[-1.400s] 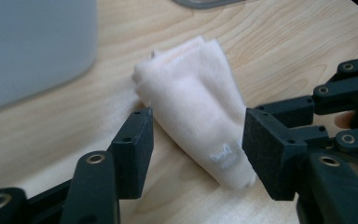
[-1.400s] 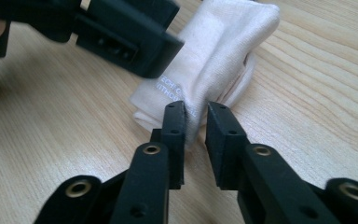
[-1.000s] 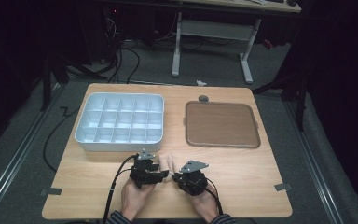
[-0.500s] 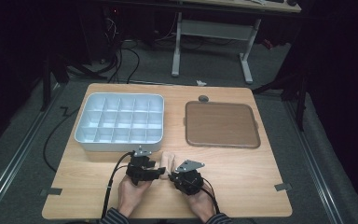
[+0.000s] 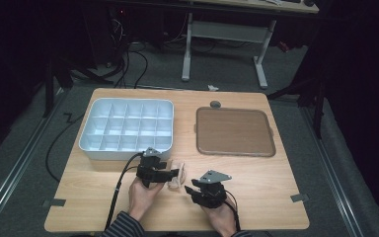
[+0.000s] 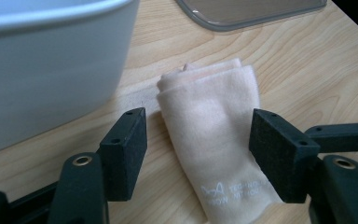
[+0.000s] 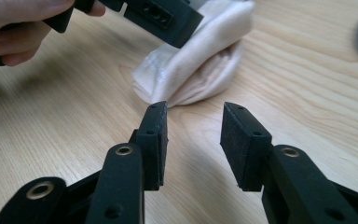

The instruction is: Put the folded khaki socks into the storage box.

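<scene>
A folded pale peach cloth (image 5: 176,177) (image 6: 214,130) (image 7: 200,60) with small white lettering lies on the wooden table near its front edge. My left gripper (image 5: 174,174) (image 6: 198,149) straddles the cloth. Its jaws have just been opening, and they stand wide on either side of the cloth without pressing it. My right gripper (image 5: 191,189) (image 7: 193,135) sits a little in front and to the right of the cloth. Its jaws have also just been opening, with only bare table between them. In the right gripper view one left jaw hangs over the cloth.
A white tray (image 5: 128,126) (image 6: 42,70) divided into several compartments stands just behind the left gripper. A flat brown tray (image 5: 234,131) (image 6: 251,9) lies at the back right, with a small dark round object (image 5: 215,104) beyond it. Cables trail toward the front edge.
The right gripper has drawn back from the cloth toward the front right and opened its jaws. The left gripper stays over the cloth with its jaws wider.
</scene>
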